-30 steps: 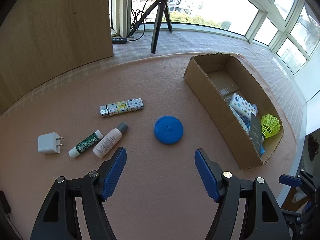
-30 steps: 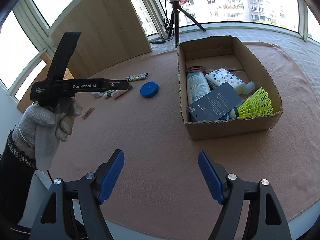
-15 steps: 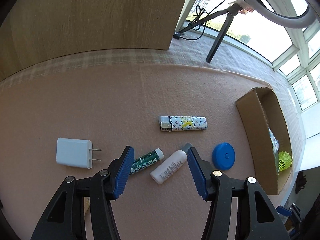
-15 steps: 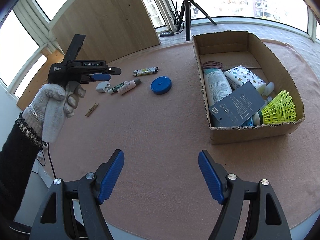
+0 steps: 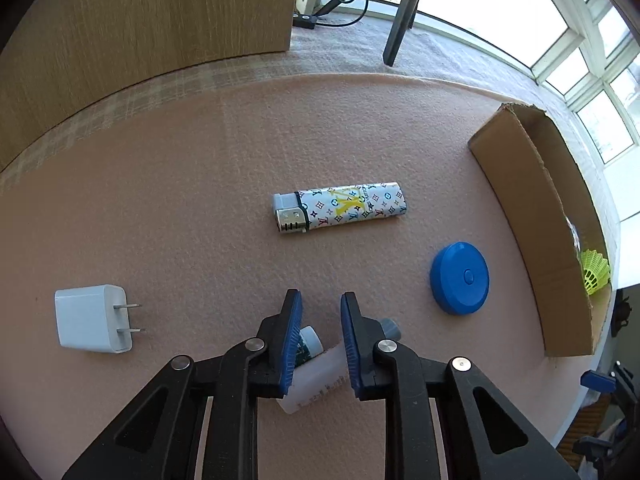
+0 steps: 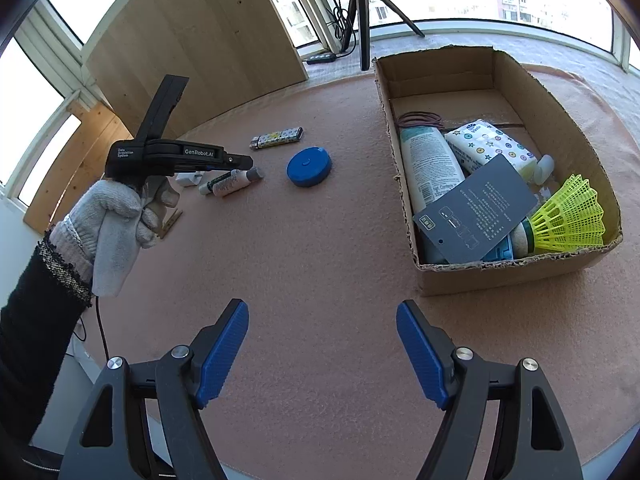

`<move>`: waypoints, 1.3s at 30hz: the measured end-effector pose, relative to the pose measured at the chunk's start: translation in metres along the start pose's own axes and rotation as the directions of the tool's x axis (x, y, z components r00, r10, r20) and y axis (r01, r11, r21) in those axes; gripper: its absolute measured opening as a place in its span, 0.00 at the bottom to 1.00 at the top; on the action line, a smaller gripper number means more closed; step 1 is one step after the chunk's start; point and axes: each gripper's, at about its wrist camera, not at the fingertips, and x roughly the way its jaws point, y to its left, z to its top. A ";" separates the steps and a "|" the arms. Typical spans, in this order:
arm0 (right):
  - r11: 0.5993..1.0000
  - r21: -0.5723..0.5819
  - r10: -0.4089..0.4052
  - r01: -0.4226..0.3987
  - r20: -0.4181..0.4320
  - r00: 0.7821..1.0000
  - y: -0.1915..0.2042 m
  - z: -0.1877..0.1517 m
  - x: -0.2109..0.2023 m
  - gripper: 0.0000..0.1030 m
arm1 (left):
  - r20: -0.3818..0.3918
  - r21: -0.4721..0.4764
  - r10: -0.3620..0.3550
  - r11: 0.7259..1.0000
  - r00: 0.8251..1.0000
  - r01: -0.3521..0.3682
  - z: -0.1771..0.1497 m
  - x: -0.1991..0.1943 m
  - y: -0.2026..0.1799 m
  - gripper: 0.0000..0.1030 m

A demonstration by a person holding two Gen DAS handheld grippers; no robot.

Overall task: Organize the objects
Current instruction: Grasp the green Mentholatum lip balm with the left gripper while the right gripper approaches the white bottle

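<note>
My left gripper [image 5: 318, 300] hangs low over a small white bottle [image 5: 316, 376] with a grey cap. Its jaws are closing with the bottle between them; I see no pad pressing on it. A green lip balm tube [image 5: 308, 342] lies beside the bottle, partly under the left finger. In the right wrist view the left gripper [image 6: 244, 162], held by a gloved hand [image 6: 112, 224], sits just above the bottle [image 6: 234, 183]. A patterned lighter [image 5: 344, 208], a blue round case [image 5: 460, 278] and a white charger [image 5: 90, 318] lie around. My right gripper [image 6: 322, 320] is open and empty over the pink mat.
A cardboard box [image 6: 500, 276] at the right holds a yellow shuttlecock [image 6: 568, 216], a dark card, a tissue pack and a tube. A clothespin [image 6: 170, 222] lies near the gloved hand. A tripod [image 6: 362, 12] and a wooden panel [image 5: 140, 20] stand behind the table.
My left gripper came down towards the bottle and lip balm and its jaws narrowed a lot. The right gripper drifted slightly and stayed open.
</note>
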 end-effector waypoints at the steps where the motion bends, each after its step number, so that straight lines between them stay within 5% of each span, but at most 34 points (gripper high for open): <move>1: 1.000 -0.003 0.003 -0.003 0.000 1.000 0.002 0.001 0.001 0.71 | 0.006 0.004 -0.002 1.000 1.000 0.002 -0.004 -0.001 -0.003 0.20; 14: 0.997 -0.044 0.057 -0.058 -0.030 0.998 0.029 0.009 0.021 0.71 | 0.067 -0.031 -0.071 0.997 0.995 0.074 -0.076 -0.032 -0.012 0.22; 16: 0.996 -0.058 0.062 -0.064 -0.034 0.998 0.035 0.010 0.025 0.71 | 0.104 -0.073 -0.063 0.995 0.993 0.071 -0.090 -0.048 -0.003 0.37; 23: 0.992 -0.049 0.115 -0.119 -0.081 0.990 0.047 0.012 0.042 0.71 | 0.140 -0.219 -0.099 0.967 0.985 0.128 -0.129 -0.073 0.034 0.39; 31: 0.978 0.059 0.209 -0.202 -0.180 0.961 0.062 0.008 0.082 0.71 | 0.136 -0.299 -0.118 0.942 0.984 0.155 -0.127 -0.068 0.057 0.50; 39: 0.952 0.226 0.249 -0.207 -0.177 0.952 0.058 0.019 0.105 0.71 | 0.078 -0.253 -0.056 0.965 0.995 0.074 -0.103 -0.046 0.043 0.50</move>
